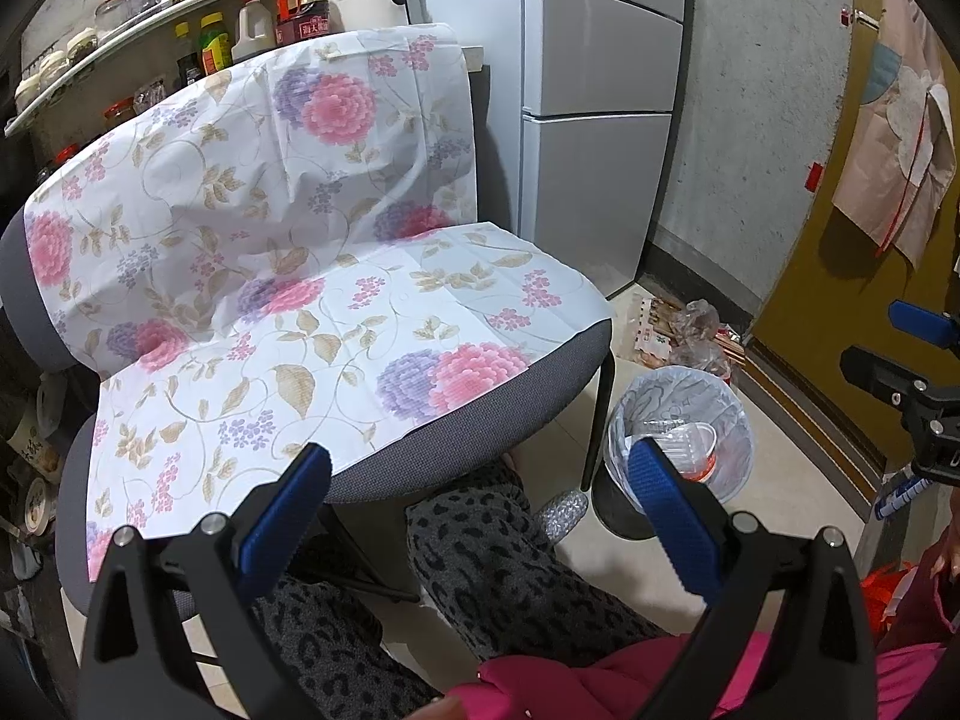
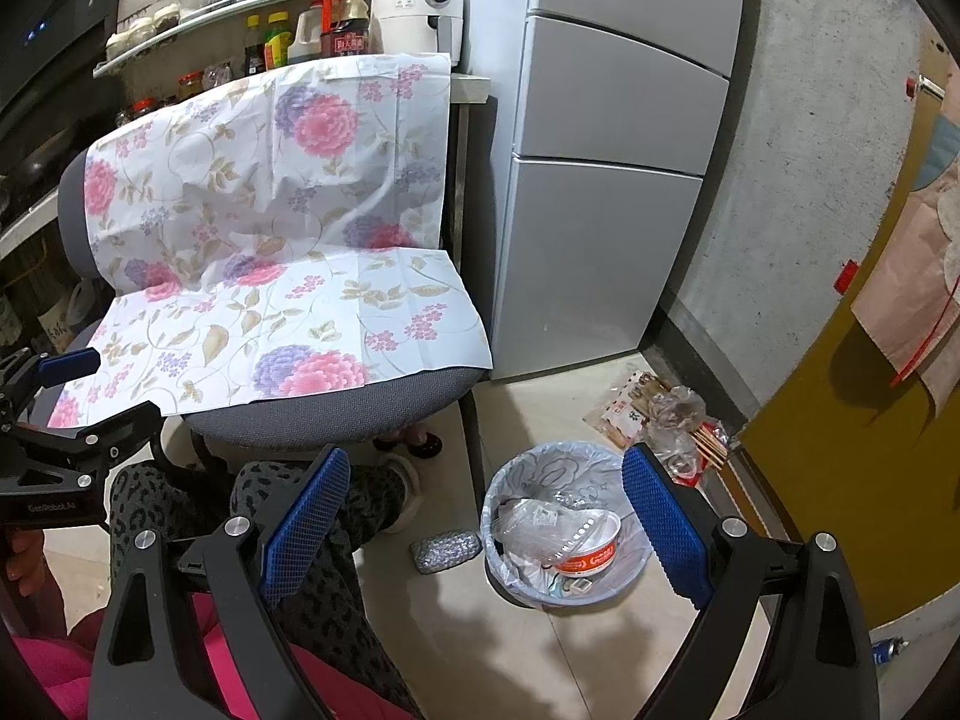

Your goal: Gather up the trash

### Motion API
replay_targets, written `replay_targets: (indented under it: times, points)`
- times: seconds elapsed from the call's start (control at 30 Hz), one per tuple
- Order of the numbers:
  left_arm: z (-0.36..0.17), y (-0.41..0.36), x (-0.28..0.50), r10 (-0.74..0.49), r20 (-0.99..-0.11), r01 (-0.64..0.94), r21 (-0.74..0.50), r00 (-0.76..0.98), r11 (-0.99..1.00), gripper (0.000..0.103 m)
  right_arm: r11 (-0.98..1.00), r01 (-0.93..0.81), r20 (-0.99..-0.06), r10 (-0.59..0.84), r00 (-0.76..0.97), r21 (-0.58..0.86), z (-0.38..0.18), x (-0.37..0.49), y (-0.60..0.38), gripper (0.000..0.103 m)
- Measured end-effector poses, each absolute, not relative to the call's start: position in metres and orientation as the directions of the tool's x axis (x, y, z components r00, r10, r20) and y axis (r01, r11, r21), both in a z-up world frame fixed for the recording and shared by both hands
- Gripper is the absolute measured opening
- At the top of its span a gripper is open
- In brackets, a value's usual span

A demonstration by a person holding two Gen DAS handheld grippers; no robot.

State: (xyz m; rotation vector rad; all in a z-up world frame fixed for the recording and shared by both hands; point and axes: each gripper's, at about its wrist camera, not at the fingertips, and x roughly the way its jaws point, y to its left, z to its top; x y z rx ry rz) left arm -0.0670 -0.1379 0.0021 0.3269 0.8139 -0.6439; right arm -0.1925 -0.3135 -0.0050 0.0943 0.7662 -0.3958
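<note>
A lined trash bin (image 2: 510, 570) stands on the floor right of the chair; it also shows in the left wrist view (image 1: 735, 420). Inside lie an orange-and-white noodle bowl (image 2: 591, 546) and clear plastic packaging (image 2: 531, 525). A silver glittery object (image 2: 445, 549) lies on the floor beside the bin. Loose wrappers, plastic bags and skewers (image 2: 666, 420) lie by the wall. My right gripper (image 2: 486, 516) is open and empty above the bin. My left gripper (image 1: 480, 510) is open and empty in front of the chair seat.
A grey chair (image 2: 336, 414) draped with a floral sheet (image 1: 288, 276) stands ahead. A silver fridge (image 2: 606, 180) stands to its right, then a concrete wall and a yellow door (image 2: 840, 480). The person's patterned legs (image 1: 498, 570) are below.
</note>
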Motion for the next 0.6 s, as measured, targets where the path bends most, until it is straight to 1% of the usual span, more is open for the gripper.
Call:
replay_targets:
  times: [0.6]
  points:
    - [0.0030, -0.1366, -0.0656, -0.403, -0.757, 0.641, 0.028, 0.515, 0.767, 0.096, 0.923, 0.381, -0.691, -0.314, 0.652, -0.059, -0.0054, -0.1923, -0.3150, 0.092]
